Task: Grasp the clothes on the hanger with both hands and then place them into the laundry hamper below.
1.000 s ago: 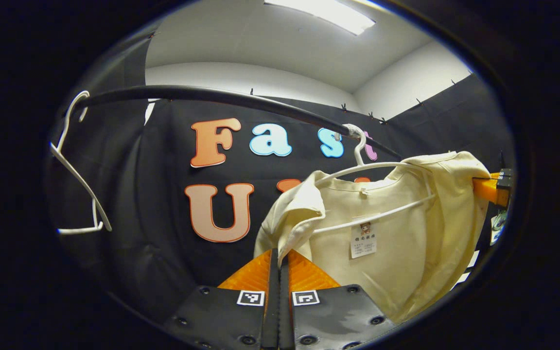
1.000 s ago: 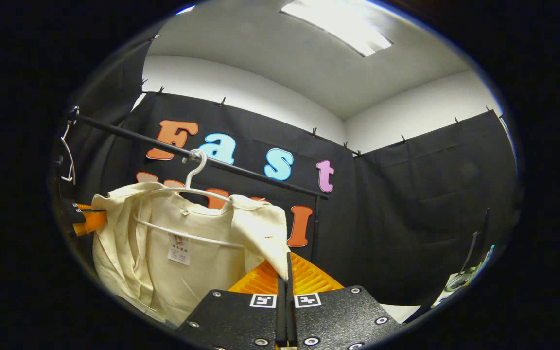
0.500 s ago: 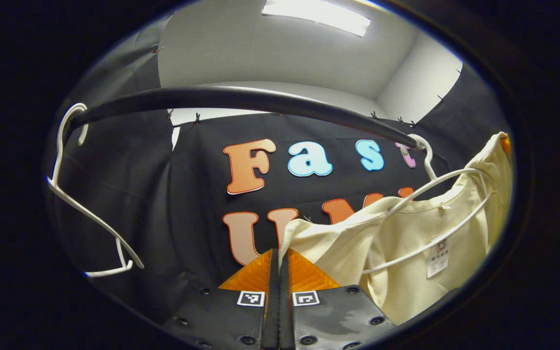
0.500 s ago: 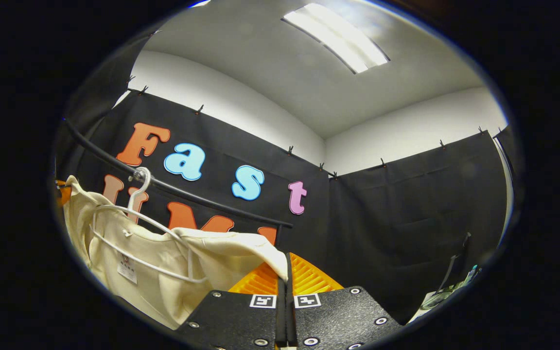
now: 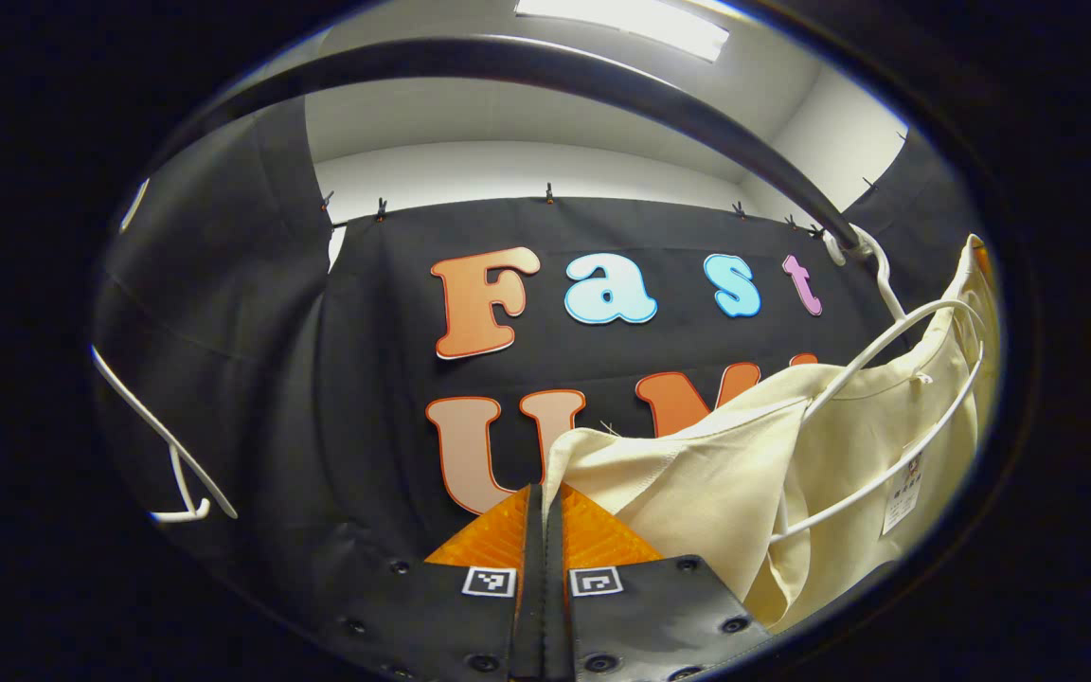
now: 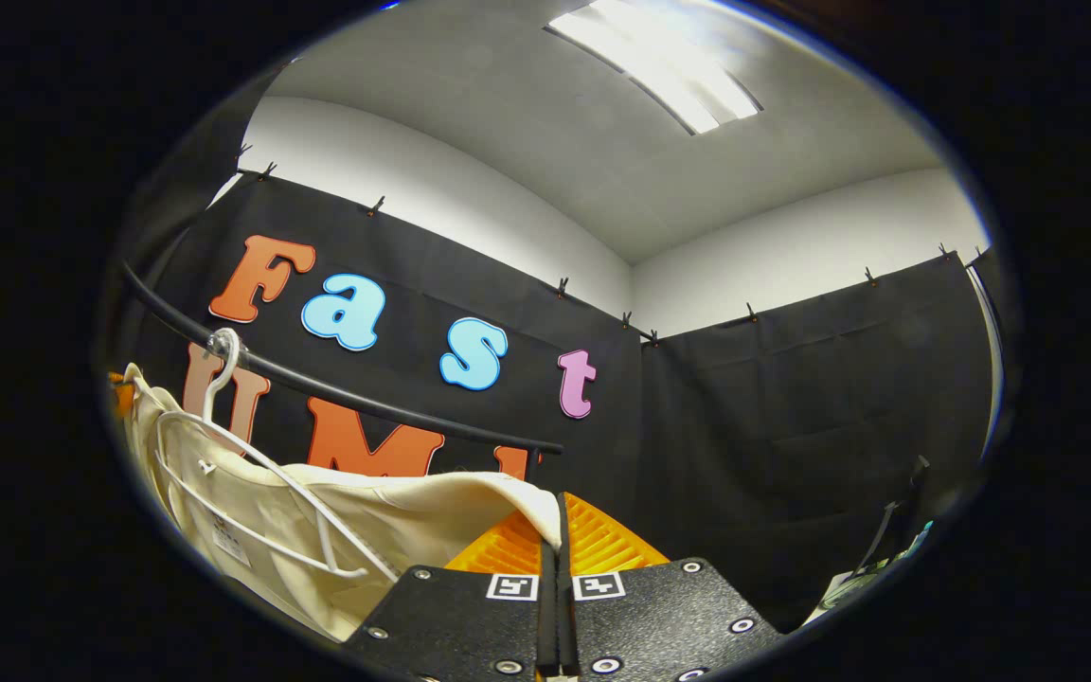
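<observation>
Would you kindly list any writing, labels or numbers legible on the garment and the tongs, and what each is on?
White sewn-in tag inside the cream fabric shirt: print too small and blurred to read.
Square black-and-white markers on the left tongs: coded patterns, no words.
Matching markers on the right tongs: no words either.

A ceiling light panel (image 6: 654, 66) glares overhead; both views are sharp, with edges strongly fisheye-bent.
</observation>
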The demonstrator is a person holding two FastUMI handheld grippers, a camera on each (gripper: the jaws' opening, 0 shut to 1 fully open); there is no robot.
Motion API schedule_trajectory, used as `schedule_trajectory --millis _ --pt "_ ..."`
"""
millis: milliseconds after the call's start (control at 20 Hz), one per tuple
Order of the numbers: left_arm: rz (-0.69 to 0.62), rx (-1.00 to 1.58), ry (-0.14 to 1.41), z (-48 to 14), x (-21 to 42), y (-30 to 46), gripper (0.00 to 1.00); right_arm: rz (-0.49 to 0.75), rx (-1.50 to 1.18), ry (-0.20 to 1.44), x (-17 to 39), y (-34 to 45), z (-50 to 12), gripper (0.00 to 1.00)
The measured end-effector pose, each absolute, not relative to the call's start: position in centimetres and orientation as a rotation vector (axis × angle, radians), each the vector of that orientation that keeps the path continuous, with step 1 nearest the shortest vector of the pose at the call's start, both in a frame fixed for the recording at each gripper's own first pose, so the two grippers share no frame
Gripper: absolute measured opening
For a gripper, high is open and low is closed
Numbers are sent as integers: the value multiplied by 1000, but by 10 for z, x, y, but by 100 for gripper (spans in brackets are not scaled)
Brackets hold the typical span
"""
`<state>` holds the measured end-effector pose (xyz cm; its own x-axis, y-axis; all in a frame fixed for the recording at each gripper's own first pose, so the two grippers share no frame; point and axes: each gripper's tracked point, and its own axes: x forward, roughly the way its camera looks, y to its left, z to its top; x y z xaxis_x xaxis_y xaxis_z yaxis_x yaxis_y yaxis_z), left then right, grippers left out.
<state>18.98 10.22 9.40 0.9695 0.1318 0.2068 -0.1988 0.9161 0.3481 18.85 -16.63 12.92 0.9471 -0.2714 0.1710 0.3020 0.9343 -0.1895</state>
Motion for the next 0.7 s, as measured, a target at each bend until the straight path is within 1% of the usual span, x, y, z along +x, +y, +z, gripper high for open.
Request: schedule_trajectory --millis 150,400,450,500,700 --pt "169 375 -164 84 204 104 7 -296 -216 -101 207 -172 107 0" --pt "196 369 -118 61 217 121 7 -274 -180 -49 208 -164 67 0" --pt "202 375 -115 60 216 123 10 -271 -186 -42 208 -161 62 0" --pt "204 379 -112 59 215 124 7 -268 -193 -37 207 -160 58 0" --pt "218 394 -94 49 211 134 7 -249 -201 -26 204 -150 47 0"
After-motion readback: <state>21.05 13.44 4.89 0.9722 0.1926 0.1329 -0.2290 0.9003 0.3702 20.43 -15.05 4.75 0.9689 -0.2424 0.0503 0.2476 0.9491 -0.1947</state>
